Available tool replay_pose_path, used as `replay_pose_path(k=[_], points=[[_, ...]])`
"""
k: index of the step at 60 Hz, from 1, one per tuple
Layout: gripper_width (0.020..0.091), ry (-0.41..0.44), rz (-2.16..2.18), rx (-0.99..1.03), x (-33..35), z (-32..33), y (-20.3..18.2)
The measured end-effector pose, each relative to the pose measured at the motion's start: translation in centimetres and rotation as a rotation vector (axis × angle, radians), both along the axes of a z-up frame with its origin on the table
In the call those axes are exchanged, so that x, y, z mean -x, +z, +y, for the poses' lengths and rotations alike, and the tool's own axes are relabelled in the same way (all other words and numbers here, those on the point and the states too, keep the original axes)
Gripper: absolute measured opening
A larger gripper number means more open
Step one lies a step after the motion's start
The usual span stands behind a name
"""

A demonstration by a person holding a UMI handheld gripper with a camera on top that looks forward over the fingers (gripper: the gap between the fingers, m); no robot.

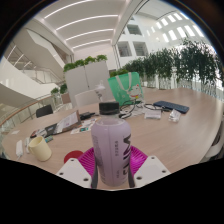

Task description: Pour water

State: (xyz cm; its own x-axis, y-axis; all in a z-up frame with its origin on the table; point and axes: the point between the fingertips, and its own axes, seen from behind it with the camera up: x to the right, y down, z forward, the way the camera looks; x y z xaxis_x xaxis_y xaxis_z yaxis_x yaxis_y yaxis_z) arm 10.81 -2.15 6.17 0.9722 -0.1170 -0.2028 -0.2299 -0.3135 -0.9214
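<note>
Now the gripper (111, 168) is clamped on the capped bottle (109, 145), held upright above the tabletop (185, 130); the cup (39, 148), probably the target, waits nearby.

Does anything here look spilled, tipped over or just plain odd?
Nothing stands out. The bottle sits upright with its cap on, gripped between the tool's pink pads. The cup stands upright on the table, and no spill shows.
</note>
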Motion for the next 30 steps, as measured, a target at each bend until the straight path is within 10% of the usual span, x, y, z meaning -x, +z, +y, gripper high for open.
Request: replay_pose_path(k=[20,30], points=[[0.0403,0.051,-0.819,-0.046,5.6,6.2,19.6],[0.0402,0.259,-1.642,-0.025,15.9,10.6,18.2]])
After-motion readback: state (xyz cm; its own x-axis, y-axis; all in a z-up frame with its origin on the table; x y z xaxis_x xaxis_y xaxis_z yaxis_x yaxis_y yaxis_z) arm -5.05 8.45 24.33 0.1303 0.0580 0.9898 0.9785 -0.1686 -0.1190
